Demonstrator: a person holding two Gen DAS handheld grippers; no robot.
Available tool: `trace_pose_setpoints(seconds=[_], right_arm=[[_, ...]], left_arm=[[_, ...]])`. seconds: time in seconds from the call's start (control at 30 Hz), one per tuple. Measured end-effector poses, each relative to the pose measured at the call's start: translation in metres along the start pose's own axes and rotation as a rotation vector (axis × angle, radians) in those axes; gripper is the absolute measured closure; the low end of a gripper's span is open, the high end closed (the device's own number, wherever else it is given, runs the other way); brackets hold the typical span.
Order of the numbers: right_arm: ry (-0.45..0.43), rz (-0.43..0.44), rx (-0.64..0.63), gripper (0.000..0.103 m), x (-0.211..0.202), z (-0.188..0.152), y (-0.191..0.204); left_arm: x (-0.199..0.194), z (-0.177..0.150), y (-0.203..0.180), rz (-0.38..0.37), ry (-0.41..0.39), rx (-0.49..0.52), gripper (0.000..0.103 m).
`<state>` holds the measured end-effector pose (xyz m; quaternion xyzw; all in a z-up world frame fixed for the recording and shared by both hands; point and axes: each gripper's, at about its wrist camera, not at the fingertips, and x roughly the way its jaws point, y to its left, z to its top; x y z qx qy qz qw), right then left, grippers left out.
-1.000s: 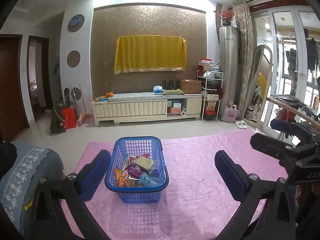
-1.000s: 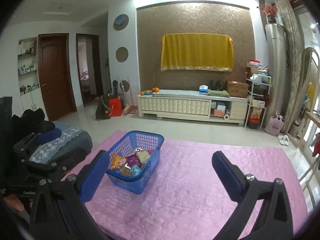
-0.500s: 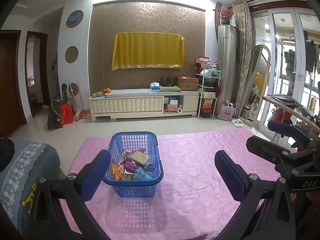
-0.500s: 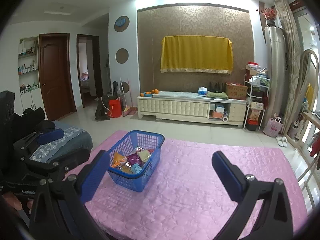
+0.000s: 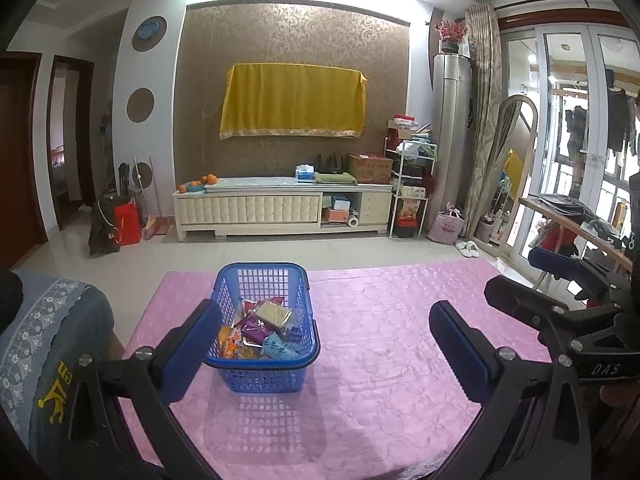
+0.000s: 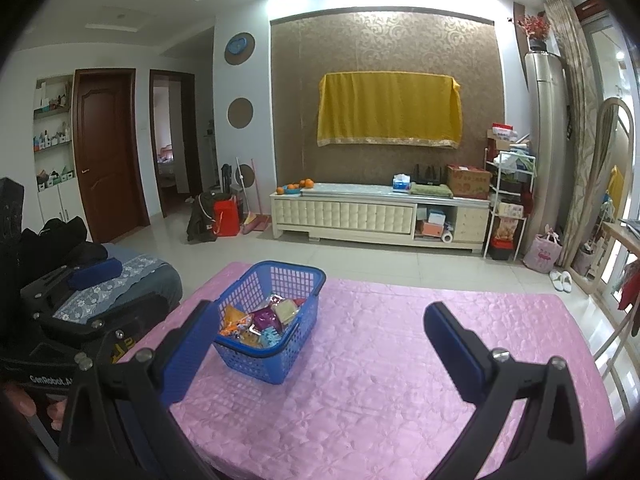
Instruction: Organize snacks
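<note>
Blue padding lines the fingers of the left gripper [image 5: 326,344], which hangs spread wide and grasping nothing above the near edge of the pink tablecloth [image 5: 380,360]. Since a second ago it has drawn back and lifted a little, so the blue basket [image 5: 264,372] now sits farther ahead, by its left finger rather than down between the two. The snacks [image 5: 260,330] lie heaped inside the basket, untouched, at the table's left part. Further right, the right gripper [image 6: 320,344] is likewise released and empty, barely shifted, with the basket ahead of its left finger.
</note>
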<state>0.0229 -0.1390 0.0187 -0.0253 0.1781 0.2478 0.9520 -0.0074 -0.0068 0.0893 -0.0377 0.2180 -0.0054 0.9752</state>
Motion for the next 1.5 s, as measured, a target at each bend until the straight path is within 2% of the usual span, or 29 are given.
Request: trace_pose_setpoints(seconds=[1.5], right_arm=[[0.035, -0.012, 0.001, 0.000, 0.0005, -0.0045, -0.0023]], left_arm=[[-0.0016, -0.0009, -0.0012, -0.007, 0.018, -0.007, 0.000]])
